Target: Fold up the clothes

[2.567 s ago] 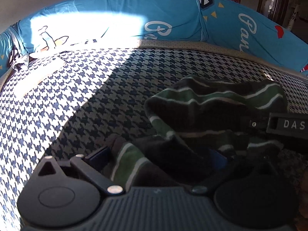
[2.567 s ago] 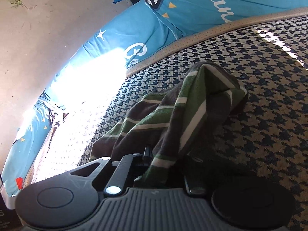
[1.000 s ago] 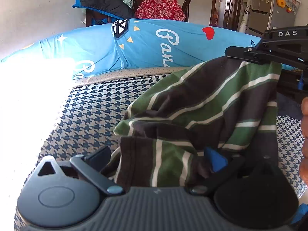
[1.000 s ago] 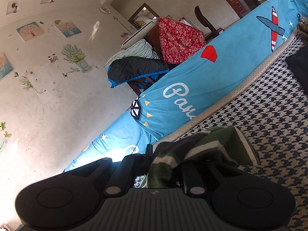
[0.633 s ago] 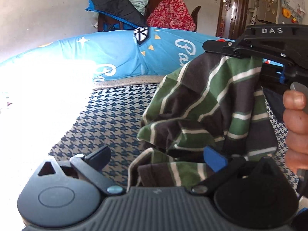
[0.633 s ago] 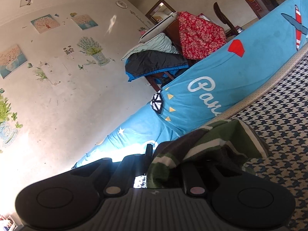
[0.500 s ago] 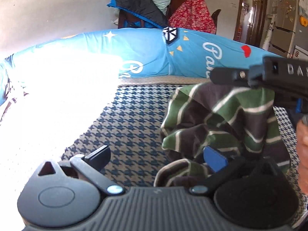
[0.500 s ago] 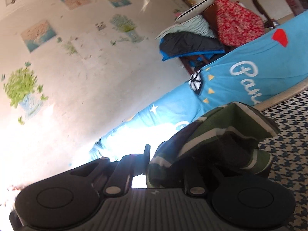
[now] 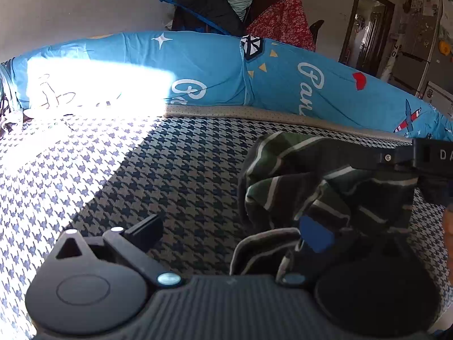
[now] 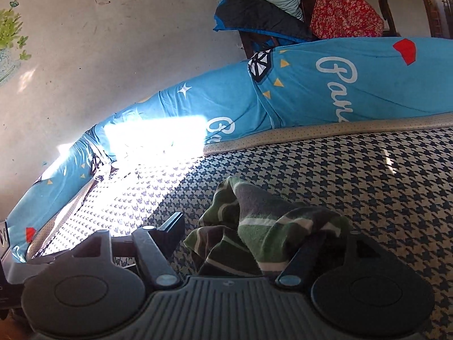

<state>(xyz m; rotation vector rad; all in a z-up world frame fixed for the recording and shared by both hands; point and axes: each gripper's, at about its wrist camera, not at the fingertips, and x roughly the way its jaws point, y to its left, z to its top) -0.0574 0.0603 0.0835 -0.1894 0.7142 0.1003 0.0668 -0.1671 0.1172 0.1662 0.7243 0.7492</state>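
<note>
A green, dark brown and white striped garment [image 9: 311,187] is bunched in a heap low over the houndstooth bed cover [image 9: 175,164]. My left gripper [image 9: 229,229] is open, its fingers wide apart; a fold of the garment lies against its blue-padded right finger [image 9: 315,236]. My right gripper [image 10: 240,235] is open too, and the striped garment [image 10: 271,221] drapes over its right finger, hiding it. Seen from the left wrist, the right gripper [image 9: 396,158] reaches in from the right edge, just above the heap.
A long blue printed bolster [image 9: 226,70] runs along the bed's far edge. Bright sunlight washes out the left of the bed [image 9: 56,147]. Behind stand a chair piled with clothes [image 9: 226,2], a doorway and a fridge. A hand [image 9: 448,223] shows at the right edge.
Both grippers have come down from a raised hold toward the bed. The right gripper's fingers have spread and released the garment, which has sunk into a heap.
</note>
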